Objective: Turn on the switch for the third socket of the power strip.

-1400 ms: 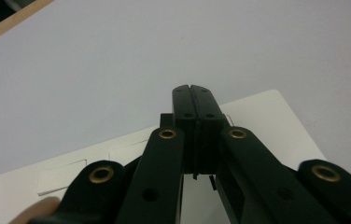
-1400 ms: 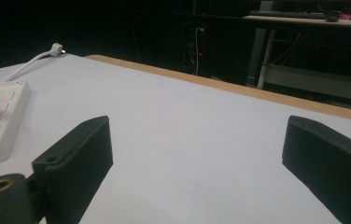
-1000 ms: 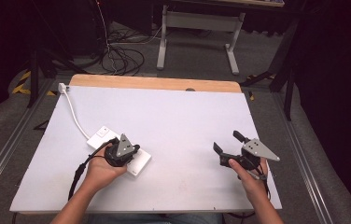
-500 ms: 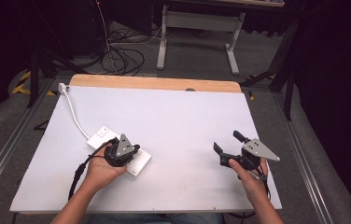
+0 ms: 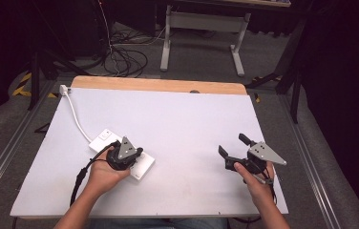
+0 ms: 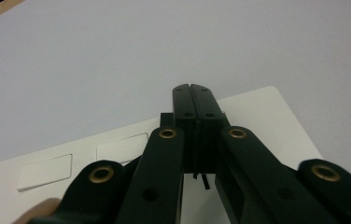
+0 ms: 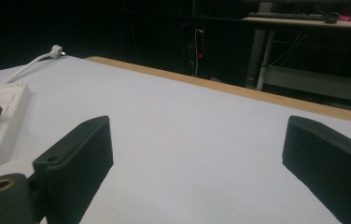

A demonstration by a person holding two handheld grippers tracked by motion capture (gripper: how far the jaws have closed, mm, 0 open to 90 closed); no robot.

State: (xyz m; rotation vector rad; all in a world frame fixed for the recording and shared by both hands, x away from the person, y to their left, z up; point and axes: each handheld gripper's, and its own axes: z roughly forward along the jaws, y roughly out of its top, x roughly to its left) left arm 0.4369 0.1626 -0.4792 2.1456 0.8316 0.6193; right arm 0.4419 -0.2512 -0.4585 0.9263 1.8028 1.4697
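No legible text, labels, brand marks, numbers or signs in any view, white power strip (image 5: 120,155) with blank unmarked faces, grippers and white table top (image 5: 187,124) without readable markings

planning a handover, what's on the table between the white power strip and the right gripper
Nothing: in the high view the white table is bare between the power strip and the right gripper. The right gripper view shows the same bare stretch.
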